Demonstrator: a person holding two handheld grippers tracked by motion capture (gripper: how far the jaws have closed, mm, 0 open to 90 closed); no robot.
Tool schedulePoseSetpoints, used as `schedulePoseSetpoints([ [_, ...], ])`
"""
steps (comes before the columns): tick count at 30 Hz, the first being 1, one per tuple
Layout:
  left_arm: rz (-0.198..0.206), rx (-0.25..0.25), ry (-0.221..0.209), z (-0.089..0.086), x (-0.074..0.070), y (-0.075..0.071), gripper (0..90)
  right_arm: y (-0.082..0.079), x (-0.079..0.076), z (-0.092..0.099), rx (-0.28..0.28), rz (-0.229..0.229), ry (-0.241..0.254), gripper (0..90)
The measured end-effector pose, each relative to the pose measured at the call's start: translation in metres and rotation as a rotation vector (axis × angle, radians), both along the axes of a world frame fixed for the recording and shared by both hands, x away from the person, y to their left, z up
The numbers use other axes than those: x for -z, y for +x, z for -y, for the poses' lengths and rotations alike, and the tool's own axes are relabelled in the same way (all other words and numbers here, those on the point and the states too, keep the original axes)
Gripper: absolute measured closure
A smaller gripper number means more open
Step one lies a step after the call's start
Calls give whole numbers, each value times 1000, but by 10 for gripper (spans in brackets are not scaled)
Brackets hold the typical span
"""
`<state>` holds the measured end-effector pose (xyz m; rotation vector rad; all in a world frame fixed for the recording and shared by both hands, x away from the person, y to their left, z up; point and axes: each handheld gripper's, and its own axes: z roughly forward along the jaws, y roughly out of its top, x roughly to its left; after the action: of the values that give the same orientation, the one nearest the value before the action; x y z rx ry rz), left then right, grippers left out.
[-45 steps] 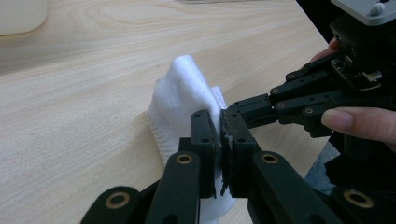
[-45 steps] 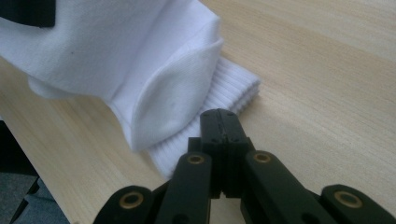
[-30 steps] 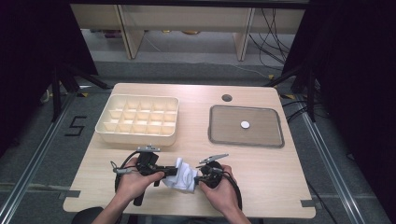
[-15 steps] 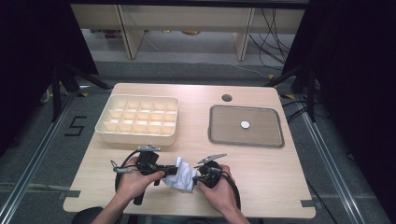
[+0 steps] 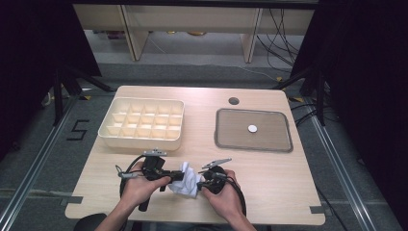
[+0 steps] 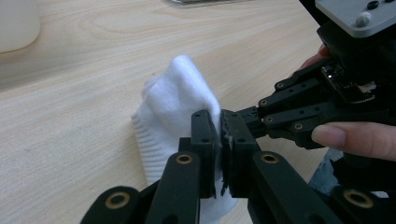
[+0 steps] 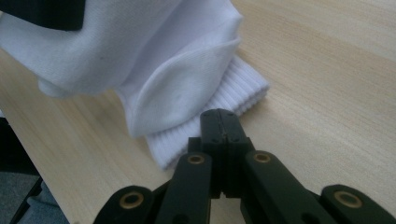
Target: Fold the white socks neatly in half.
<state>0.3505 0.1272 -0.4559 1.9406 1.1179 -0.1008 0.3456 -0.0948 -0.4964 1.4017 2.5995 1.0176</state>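
A white sock (image 5: 189, 179) lies bunched near the table's front edge between my two grippers. My left gripper (image 5: 178, 176) comes in from the left and is shut on a fold of the sock (image 6: 177, 102), with cloth pinched between its pads at the left gripper's (image 6: 219, 135) tips. My right gripper (image 5: 203, 182) faces it from the right. In the right gripper view the right gripper (image 7: 219, 122) has its jaws pressed flush together, tips at the sock's ribbed cuff (image 7: 233, 95), and no cloth shows between them. A hand holds each gripper.
A cream tray with several compartments (image 5: 139, 140) stands at the back left. At the back right sits a grey flat tray (image 5: 274, 134) with a small white disc (image 5: 252, 128) in it. A round dark hole (image 5: 234, 101) marks the table's (image 5: 288, 183) far edge.
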Motion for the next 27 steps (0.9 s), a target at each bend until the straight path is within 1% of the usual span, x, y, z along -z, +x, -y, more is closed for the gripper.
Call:
schedulePoseSetpoints([
  [2,0,-1,2,0,0,0,843,0,0,0,2,-1,0,900],
  [3,8,-8,4,1,0,0,843,0,-1,0,2,-6,-2,900],
  [4,5,-7,1,1,0,0,843,0,-1,-1,6,-9,0,900],
  [6,6,-1,9,1,0,0,843,0,0,-1,1,-6,0,900],
  [7,7,-2,13,2,0,0,843,-2,-2,-2,28,-41,-5,900],
  [8,6,2,3,2,0,0,843,-1,-1,-2,13,-21,-3,900],
  [9,2,7,5,2,0,0,843,-1,-2,-2,21,-33,-5,900],
  [10,3,6,4,2,0,0,843,0,-1,-2,18,-23,-7,900],
  [12,8,-1,8,3,0,0,843,0,-1,-3,16,-21,-7,900],
  [13,5,0,6,3,0,0,843,-1,-1,-3,22,-30,-3,900],
  [14,4,7,9,3,0,0,843,0,-1,-3,7,-10,-3,900],
  [16,7,9,7,3,1,0,843,0,-1,-3,6,-10,-4,900],
  [17,6,7,6,4,1,0,843,1,0,-3,-1,-1,-4,900],
  [19,5,13,8,4,1,0,843,0,-1,-4,2,-2,-5,900],
  [20,8,6,9,5,1,0,843,1,0,-4,-2,-2,1,900],
  [21,8,11,11,5,1,0,843,0,-1,-5,12,-19,-7,900],
  [22,9,12,13,5,1,0,843,1,0,-5,-2,-3,-3,900],
  [24,15,12,23,5,2,-1,842,0,0,-5,2,-7,-2,900],
  [25,22,5,27,7,2,-1,843,0,0,-5,3,-6,-3,900],
  [27,24,17,34,7,3,-2,843,0,0,-6,1,-6,-3,900],
])
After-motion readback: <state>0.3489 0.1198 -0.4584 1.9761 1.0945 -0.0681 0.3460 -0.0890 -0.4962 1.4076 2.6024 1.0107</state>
